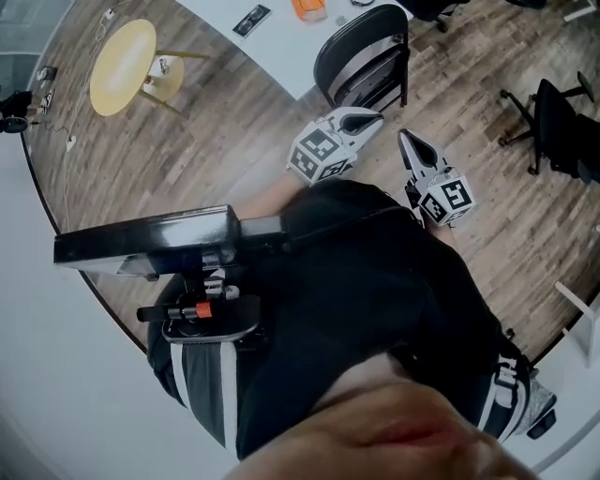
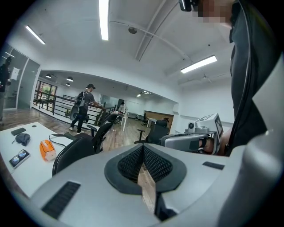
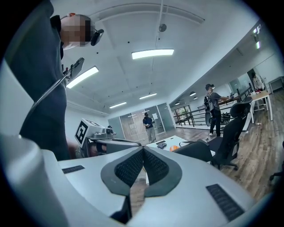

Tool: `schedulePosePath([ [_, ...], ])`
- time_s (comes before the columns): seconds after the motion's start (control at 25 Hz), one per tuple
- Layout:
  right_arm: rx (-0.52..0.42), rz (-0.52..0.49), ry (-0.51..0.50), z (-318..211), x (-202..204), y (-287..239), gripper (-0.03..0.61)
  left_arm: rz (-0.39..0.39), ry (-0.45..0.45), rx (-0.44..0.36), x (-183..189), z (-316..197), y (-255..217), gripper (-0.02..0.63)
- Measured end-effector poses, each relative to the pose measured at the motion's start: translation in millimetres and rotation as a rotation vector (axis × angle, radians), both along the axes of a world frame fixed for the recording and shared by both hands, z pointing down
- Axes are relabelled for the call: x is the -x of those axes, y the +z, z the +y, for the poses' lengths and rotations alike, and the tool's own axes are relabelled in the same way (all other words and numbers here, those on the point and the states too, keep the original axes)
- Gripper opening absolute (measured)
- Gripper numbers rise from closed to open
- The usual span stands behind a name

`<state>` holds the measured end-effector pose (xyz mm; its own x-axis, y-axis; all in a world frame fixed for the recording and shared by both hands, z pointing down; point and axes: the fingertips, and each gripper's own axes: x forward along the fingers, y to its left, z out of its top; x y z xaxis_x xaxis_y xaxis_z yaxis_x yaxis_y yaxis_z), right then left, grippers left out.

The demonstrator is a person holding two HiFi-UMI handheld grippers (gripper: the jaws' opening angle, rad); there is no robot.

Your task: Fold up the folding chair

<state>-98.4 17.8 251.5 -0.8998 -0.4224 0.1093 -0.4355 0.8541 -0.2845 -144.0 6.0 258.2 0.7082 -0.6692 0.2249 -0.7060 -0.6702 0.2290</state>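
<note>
- My left claw point(image 1: 372, 117) hovers level over the wood floor point(image 1: 234, 141), its jaws pressed together on nothing; in the left gripper view the ribbed pads point(image 2: 153, 164) meet at the tip.
- My right claw point(image 1: 405, 138) hangs just beside it at three o'clock, jaws likewise pressed together and empty, and well clear of everything.
- The black folding chair point(image 1: 361, 58) stands on its legs at twelve o'clock from both claws, near them but touched by neither, with its curved backrest towards me.
- The chair sits against the edge of a white table point(image 1: 281, 52), which runs off towards eleven o'clock and carries an orange object point(image 1: 307, 8) and a small dark item point(image 1: 251, 20).
- A round yellow table point(image 1: 122, 66) stands well apart at ten o'clock in the head view.
- A black office chair point(image 1: 558, 122) waits on its castors at three o'clock.
- From the left gripper view the folding chair's dark back shows at nine o'clock of the jaws, with the orange object beyond it on the table.
- Two people stand far back in the room, one with a backpack point(image 2: 83, 108) by a railing.
</note>
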Motion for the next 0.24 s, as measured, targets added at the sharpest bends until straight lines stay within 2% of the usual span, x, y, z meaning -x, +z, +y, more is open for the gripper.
schedulePosePath([
  [0.24, -0.004, 0.017, -0.017, 3.5, -0.4, 1.3, 0.011, 0.004, 0.004, 0.004, -2.7, 0.8, 0.9, 0.006],
])
